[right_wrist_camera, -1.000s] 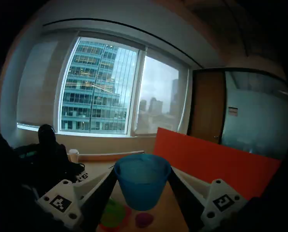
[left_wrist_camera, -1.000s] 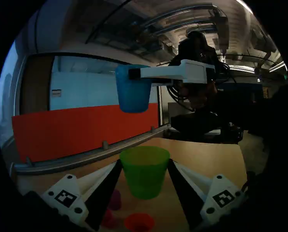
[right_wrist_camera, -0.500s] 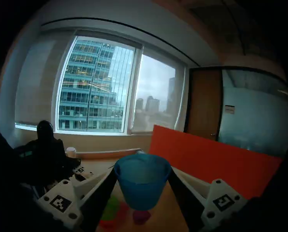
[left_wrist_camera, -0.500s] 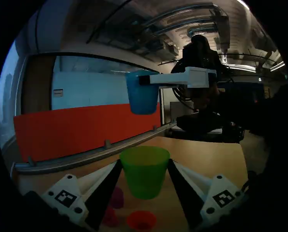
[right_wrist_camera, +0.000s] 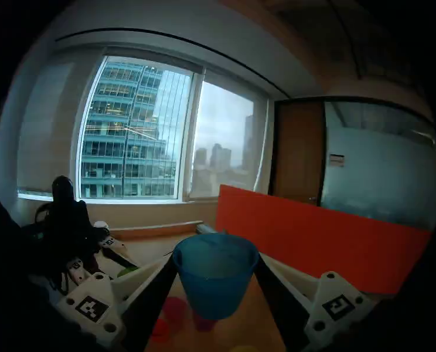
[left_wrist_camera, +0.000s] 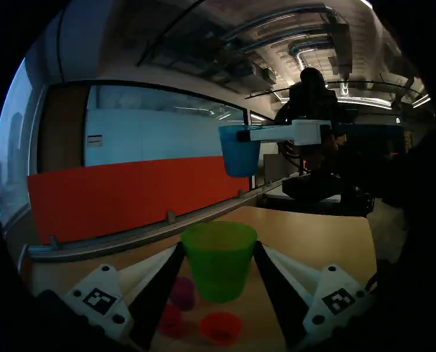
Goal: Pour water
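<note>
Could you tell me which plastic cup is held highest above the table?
The blue plastic cup in the right gripper; the green plastic cup sits lower in the left gripper, and three small cups rest on the wooden table.

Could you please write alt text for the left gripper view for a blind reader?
The left gripper grips an upright green cup over a wooden table. Farther off, the right gripper holds a blue cup higher up, before an orange panel.
</note>
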